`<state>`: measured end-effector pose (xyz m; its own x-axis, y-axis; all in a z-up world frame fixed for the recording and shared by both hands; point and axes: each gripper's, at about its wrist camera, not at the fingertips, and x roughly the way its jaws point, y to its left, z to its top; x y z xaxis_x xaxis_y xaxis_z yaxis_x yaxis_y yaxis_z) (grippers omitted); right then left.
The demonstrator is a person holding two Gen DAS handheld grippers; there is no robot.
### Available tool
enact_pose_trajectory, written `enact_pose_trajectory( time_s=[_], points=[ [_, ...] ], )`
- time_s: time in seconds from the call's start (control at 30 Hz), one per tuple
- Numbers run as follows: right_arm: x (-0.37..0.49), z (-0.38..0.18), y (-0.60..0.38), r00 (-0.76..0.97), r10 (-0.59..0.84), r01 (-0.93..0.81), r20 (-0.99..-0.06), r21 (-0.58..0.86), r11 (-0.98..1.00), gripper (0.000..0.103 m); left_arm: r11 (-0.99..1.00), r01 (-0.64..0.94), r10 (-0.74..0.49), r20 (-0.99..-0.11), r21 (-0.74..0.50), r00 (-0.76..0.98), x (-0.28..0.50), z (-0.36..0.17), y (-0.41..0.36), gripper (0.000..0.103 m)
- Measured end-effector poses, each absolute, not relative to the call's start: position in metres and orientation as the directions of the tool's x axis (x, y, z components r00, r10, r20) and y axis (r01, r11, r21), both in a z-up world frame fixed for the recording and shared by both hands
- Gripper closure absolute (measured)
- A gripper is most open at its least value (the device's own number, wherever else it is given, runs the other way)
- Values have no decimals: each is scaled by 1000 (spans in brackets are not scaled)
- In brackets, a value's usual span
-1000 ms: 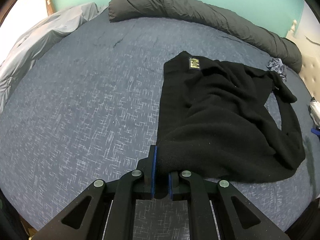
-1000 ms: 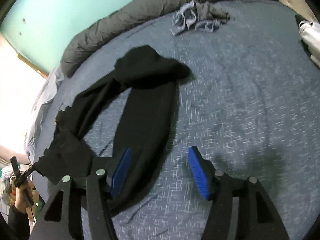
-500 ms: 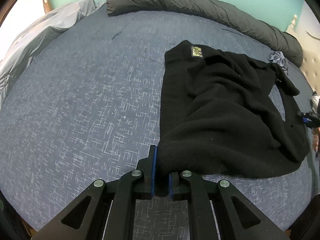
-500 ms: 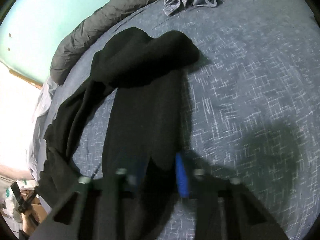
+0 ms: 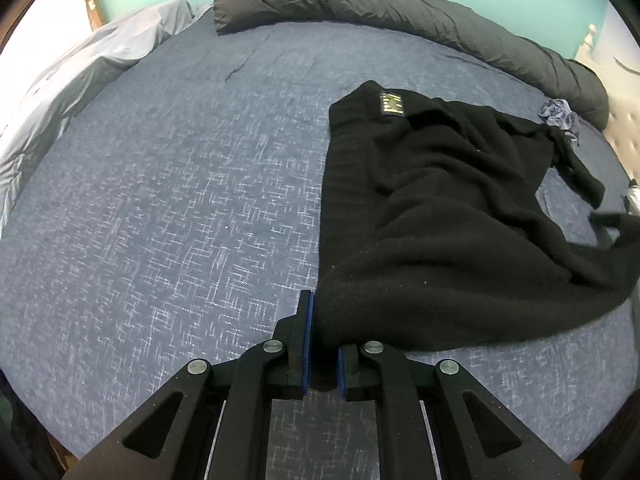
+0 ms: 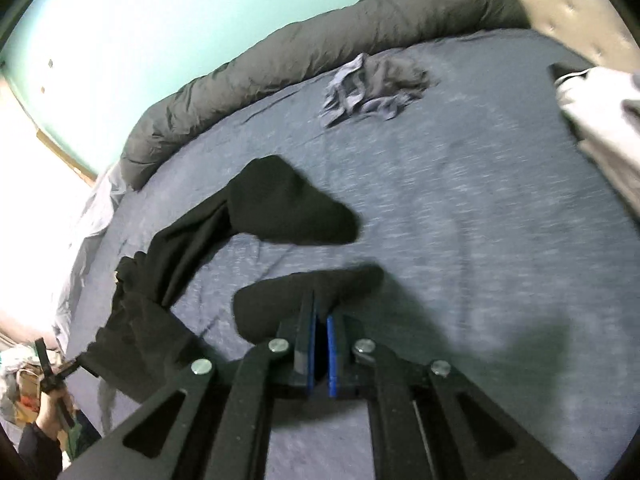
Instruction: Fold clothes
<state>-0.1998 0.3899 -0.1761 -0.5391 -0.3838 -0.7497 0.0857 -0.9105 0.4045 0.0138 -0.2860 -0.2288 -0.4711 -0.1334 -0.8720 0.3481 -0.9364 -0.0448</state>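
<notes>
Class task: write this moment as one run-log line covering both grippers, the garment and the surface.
left gripper: shut on black garment | right gripper: shut on garment's leg end | garment: spread on blue bedsheet | fold: not yet done

Bed (image 5: 168,208): black garment (image 5: 440,208), grey duvet (image 5: 400,12), crumpled cloth (image 6: 372,84).

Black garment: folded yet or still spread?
Spread, not folded. The black garment lies loose and rumpled on the bed, one corner clamped in the left tongs, a limb end in the right tongs.

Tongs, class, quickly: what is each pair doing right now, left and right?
Left tongs: closed on the black garment.
Right tongs: closed on the garment's other end.
</notes>
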Motion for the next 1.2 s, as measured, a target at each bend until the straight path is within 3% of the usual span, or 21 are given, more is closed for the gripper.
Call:
enact_pose_trajectory(
  time_s=[0.23, 0.6, 0.8, 0.97, 1.2],
  points=[
    [-156, -168, 436, -523, -338, 48, -782, 369, -928, 99, -953, 300, -110, -864, -49, -492, 24, -215, -266, 93],
    [-129, -223, 427, -303, -367, 84, -879, 359, -930, 95, -956, 287, -77, -895, -59, -439, 30, -225, -261, 91],
    [-131, -212, 437, -342, -312, 83, -886, 302, -950, 77, -947, 306, -53, -895, -96, -443, 40, -225, -263, 84],
    [-140, -197, 441, -403, -289, 84, -868, 279, -957, 49, -940, 317, -42, -884, -122, -465, 51, -216, -262, 78],
    [-184, -230, 409, -351, -228, 110, -908, 201, -973, 42, -934, 331, -47, -870, -137, -490, 59, -198, -265, 69]
  ],
)
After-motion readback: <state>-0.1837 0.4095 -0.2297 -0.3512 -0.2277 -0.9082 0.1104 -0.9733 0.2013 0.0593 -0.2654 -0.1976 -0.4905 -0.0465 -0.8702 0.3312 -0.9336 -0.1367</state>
